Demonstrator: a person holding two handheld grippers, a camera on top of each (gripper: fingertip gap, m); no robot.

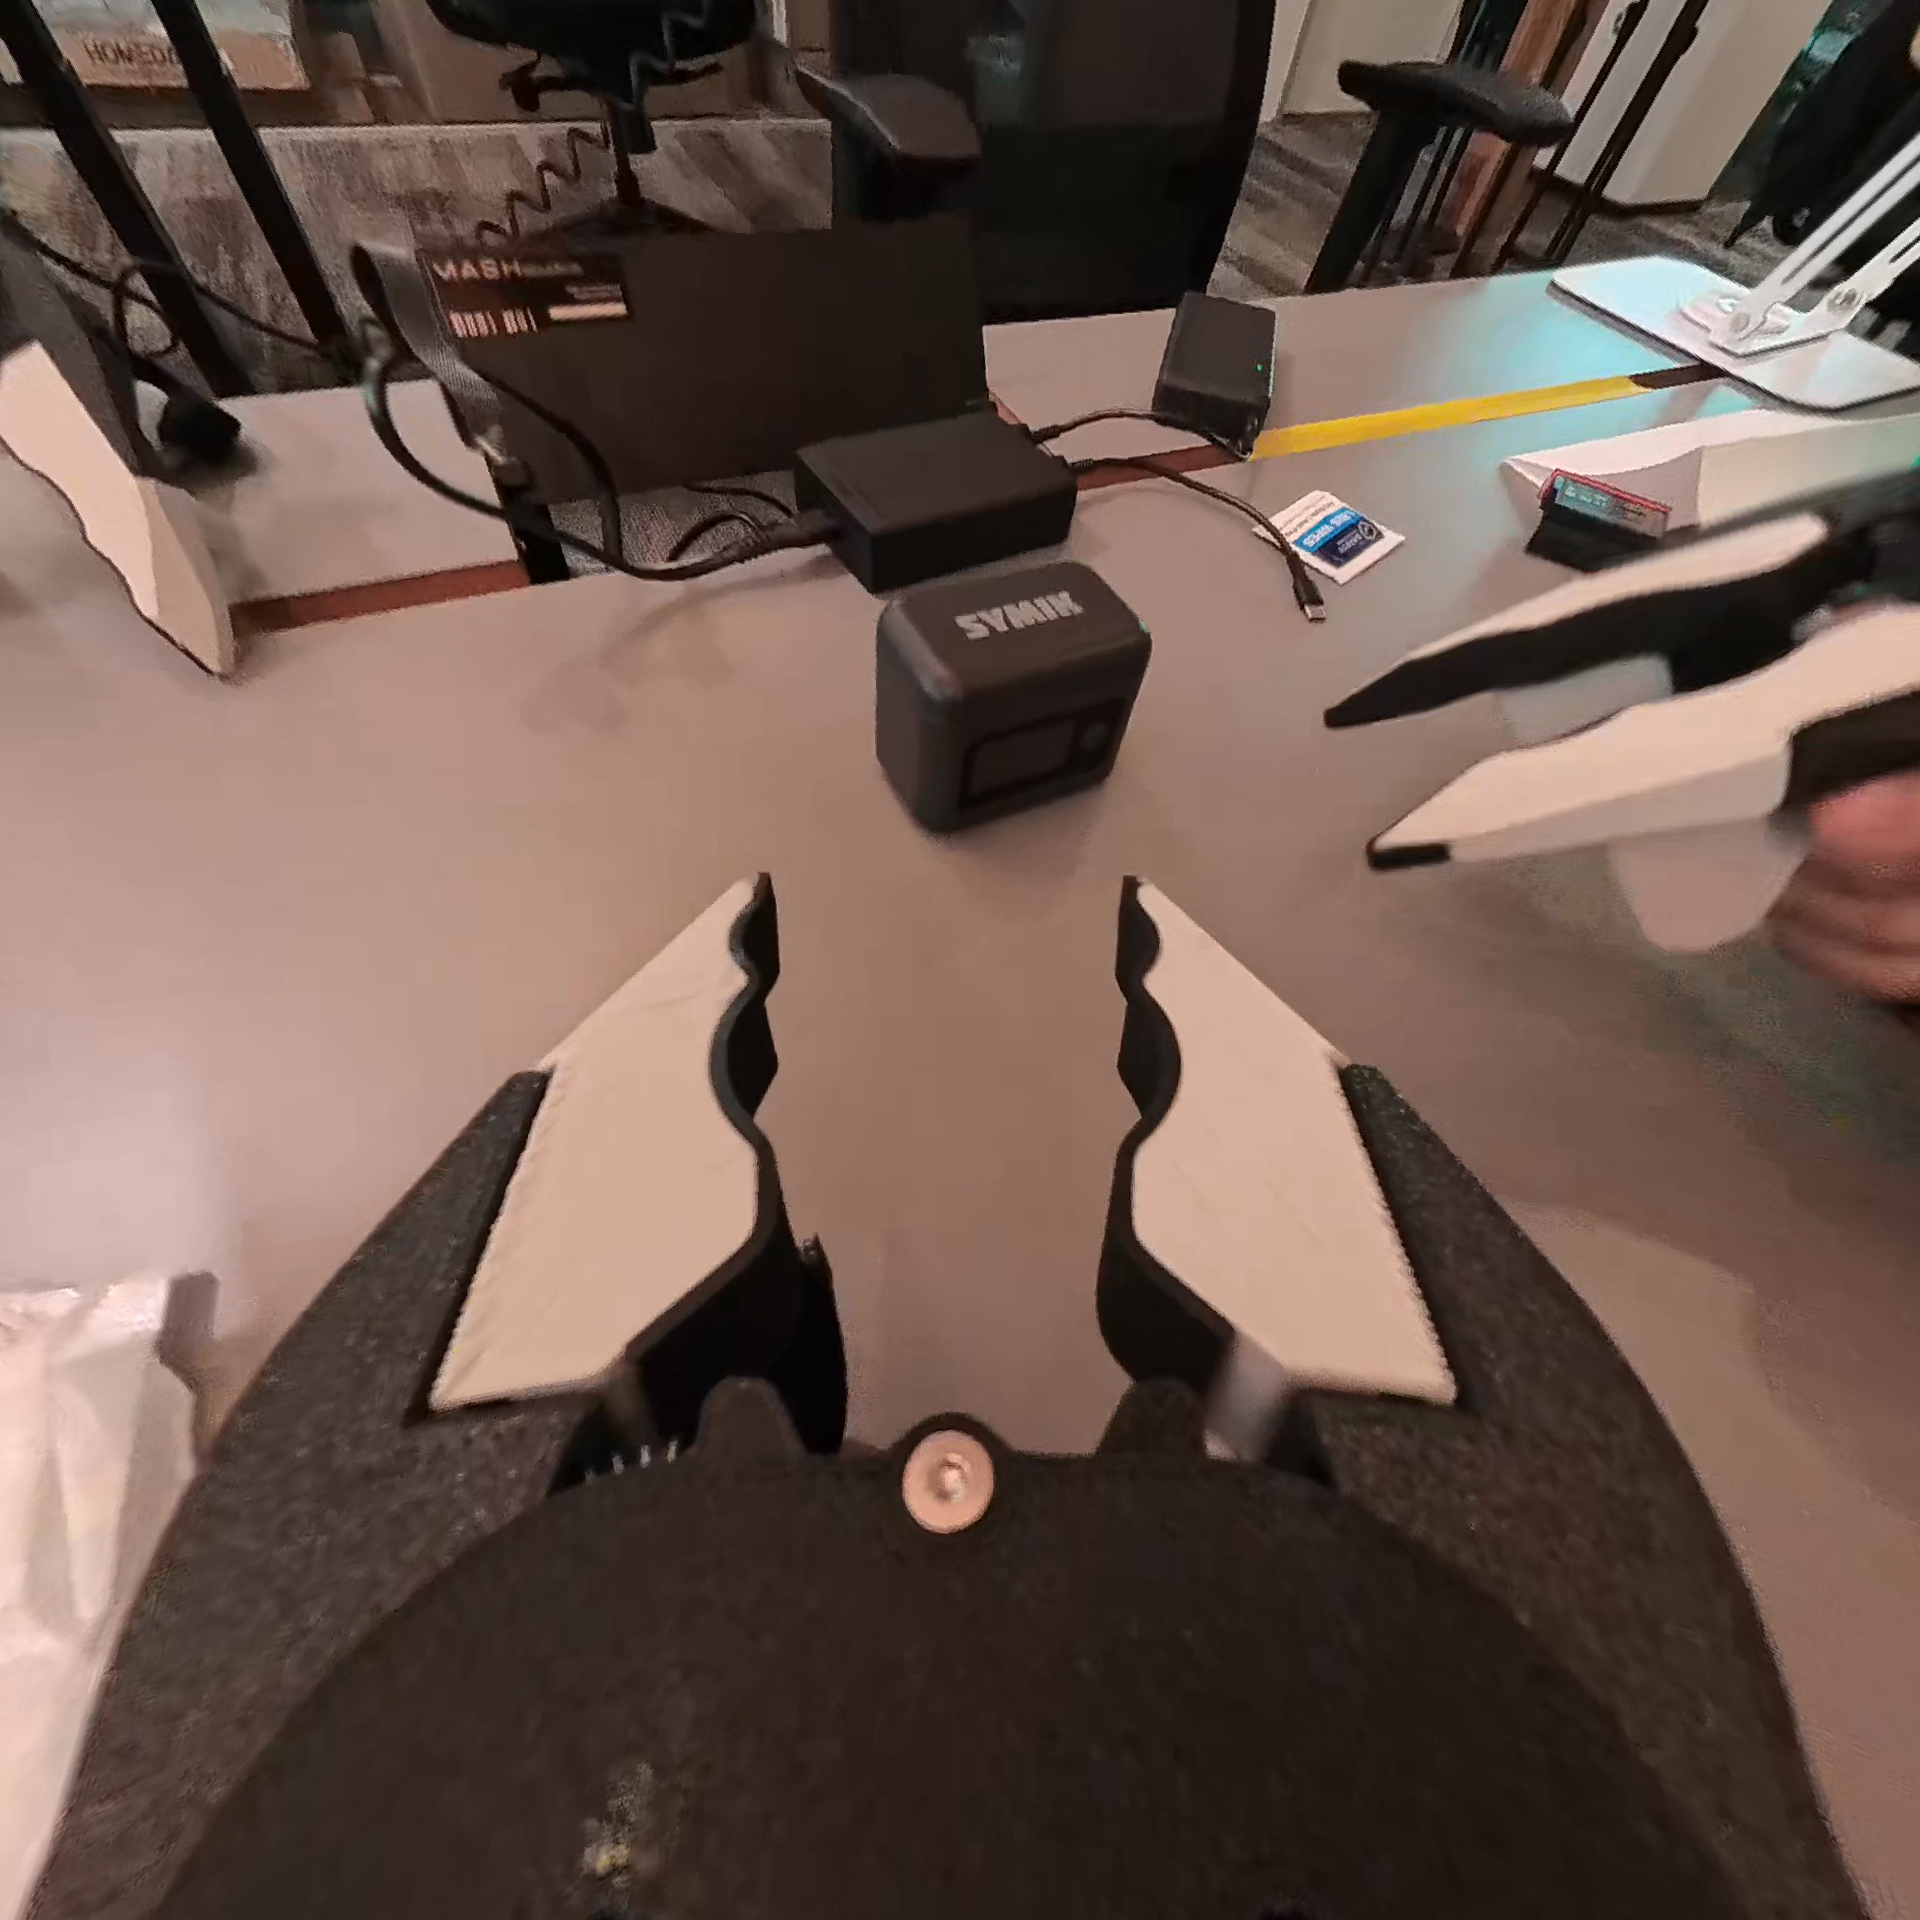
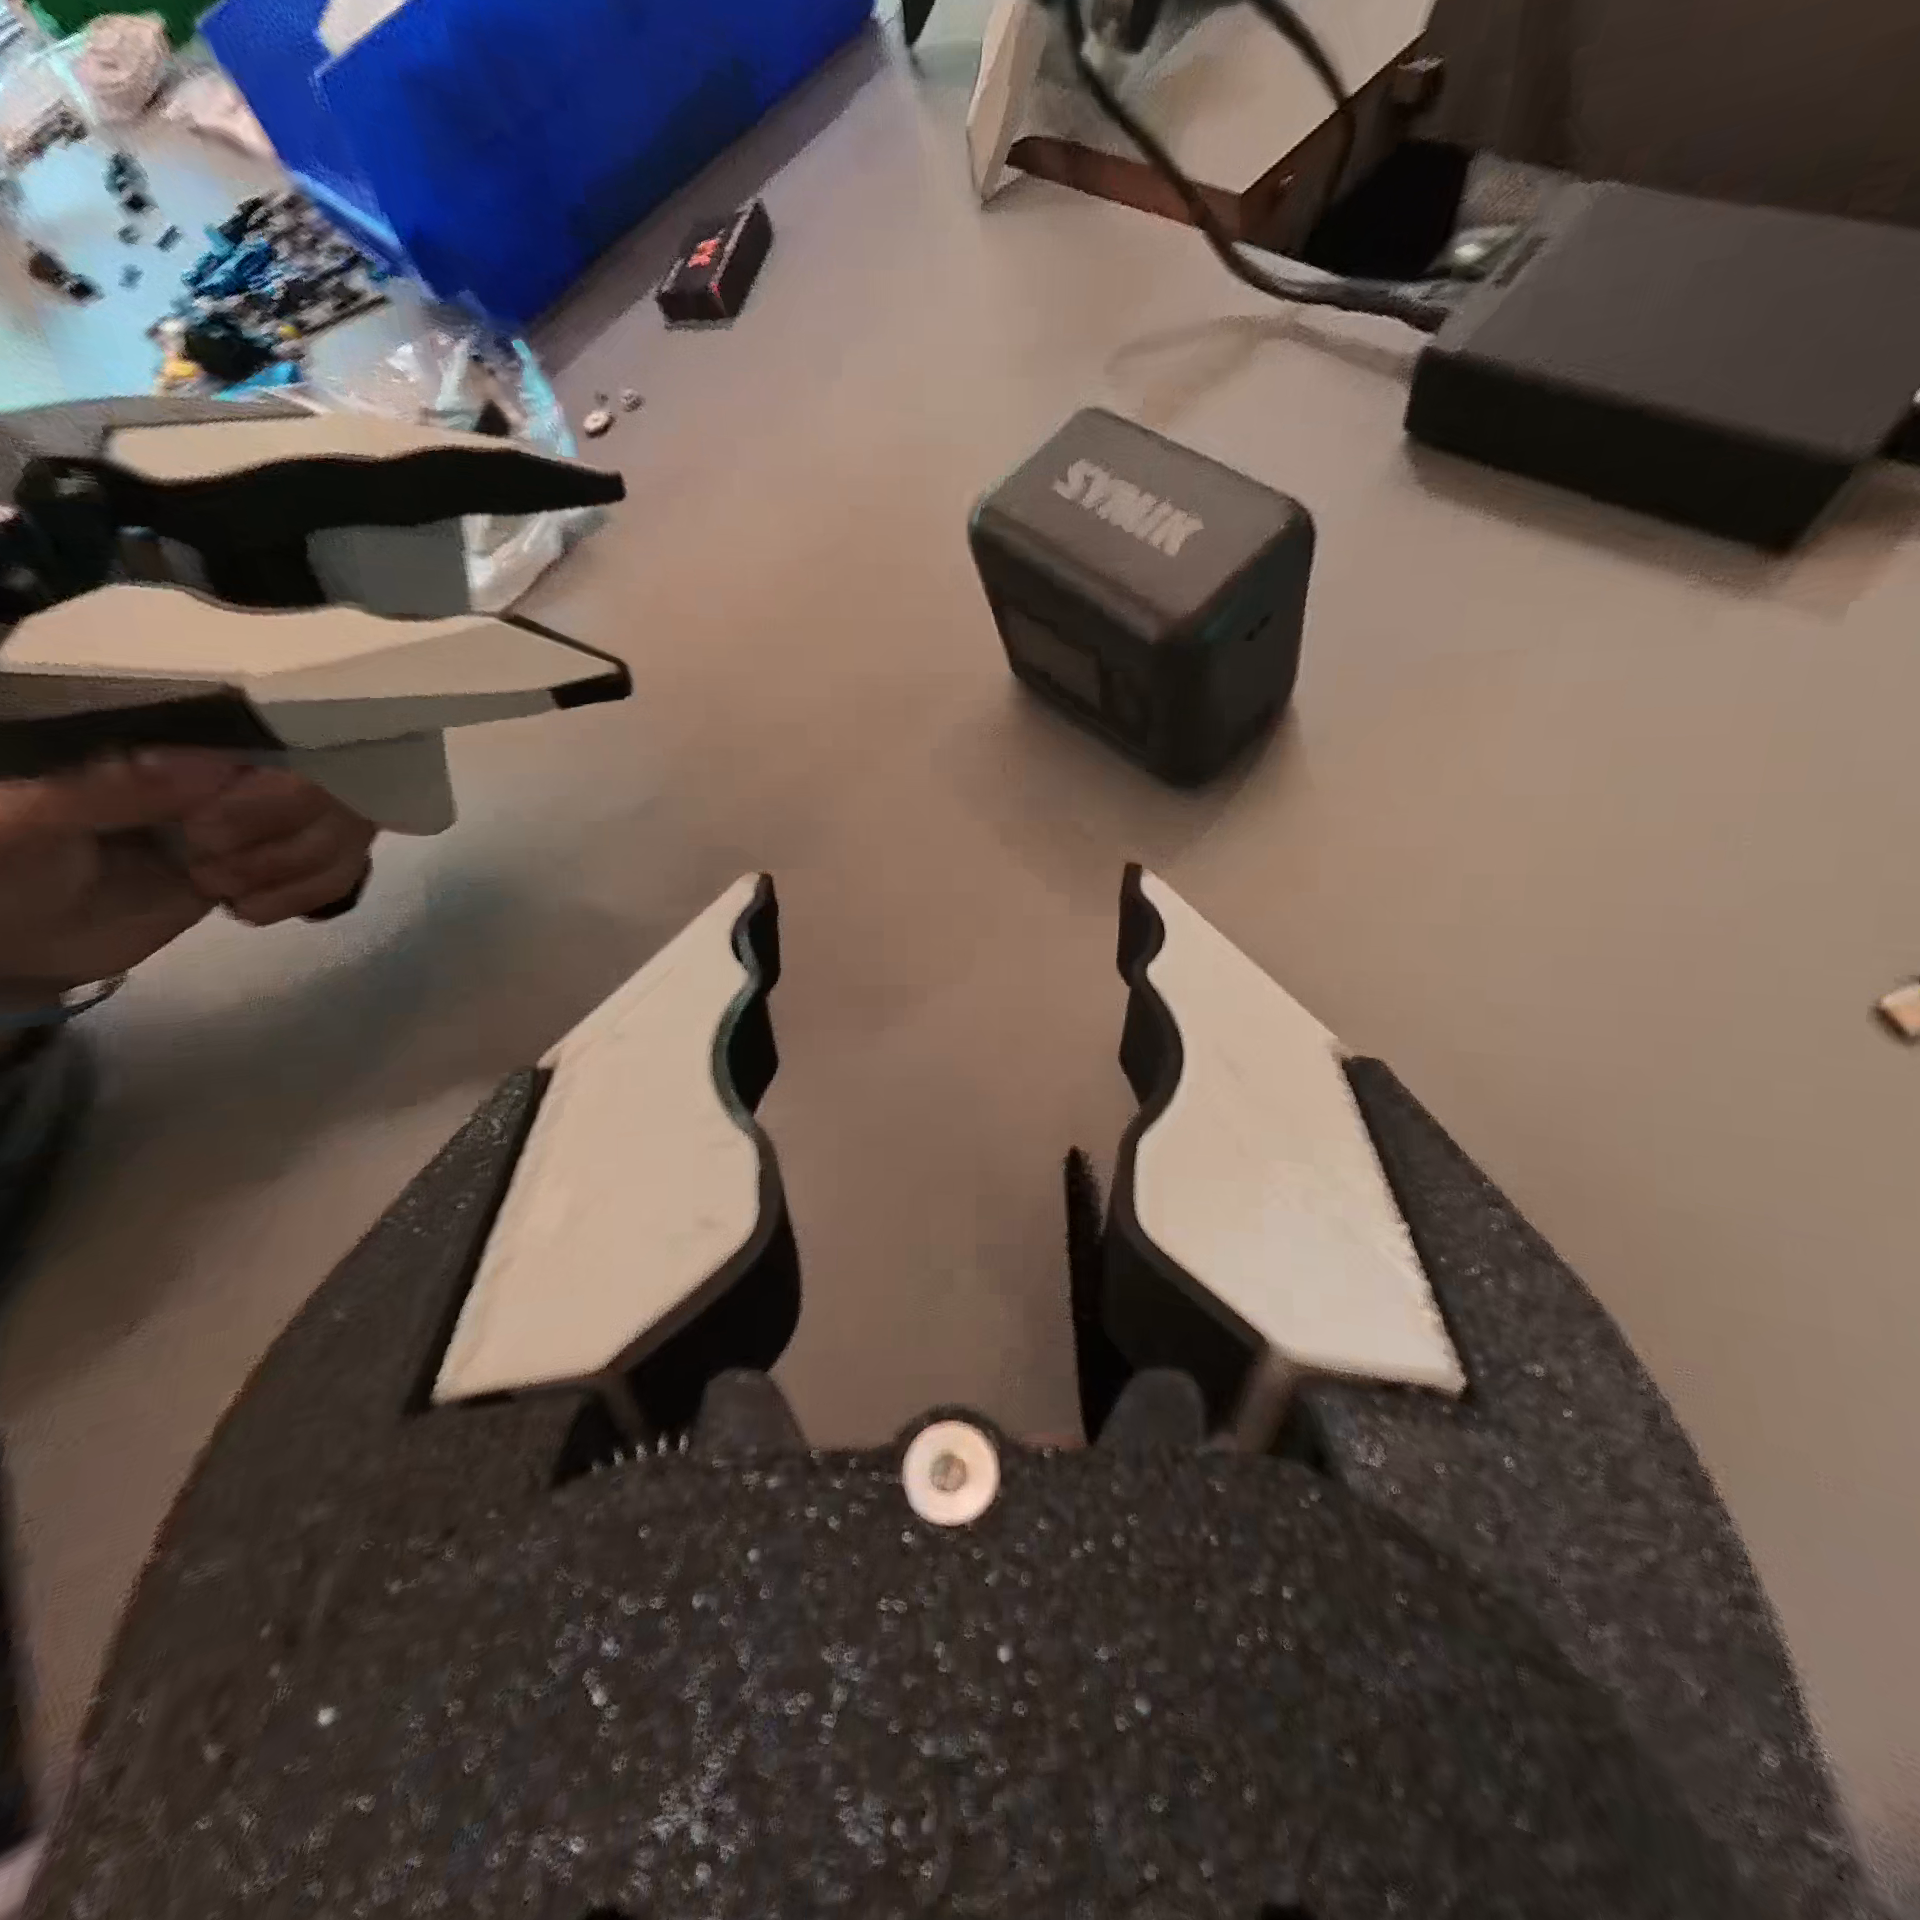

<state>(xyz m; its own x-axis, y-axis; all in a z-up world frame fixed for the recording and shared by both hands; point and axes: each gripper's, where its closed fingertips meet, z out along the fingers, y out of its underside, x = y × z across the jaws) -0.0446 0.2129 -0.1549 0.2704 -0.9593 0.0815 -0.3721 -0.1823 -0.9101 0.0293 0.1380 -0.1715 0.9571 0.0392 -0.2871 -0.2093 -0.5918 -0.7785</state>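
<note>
A small dark grey cube-shaped case point(image 1: 1013, 694) with pale lettering on its lid stands on the grey table point(image 1: 416, 883). My left gripper point(image 1: 945, 894) is open and empty, a short way in front of the case. My right gripper point(image 2: 945, 888) is open and empty, with the same case point(image 2: 1143, 592) ahead and slightly right. Each gripper shows in the other's view, open and held by a hand: the right one at the right of the left wrist view point(image 1: 1361, 784), the left one at the left of the right wrist view point(image 2: 623, 587).
A flat black box point(image 1: 935, 509) with cables lies behind the case, also in the right wrist view point(image 2: 1673, 405). A smaller black box point(image 1: 1216, 369), a blue-and-white packet point(image 1: 1330, 535), a white lamp base point(image 1: 1766, 322), a blue bin point(image 2: 540, 135), a small black-and-red box point(image 2: 717, 260), and loose small parts point(image 2: 239, 281).
</note>
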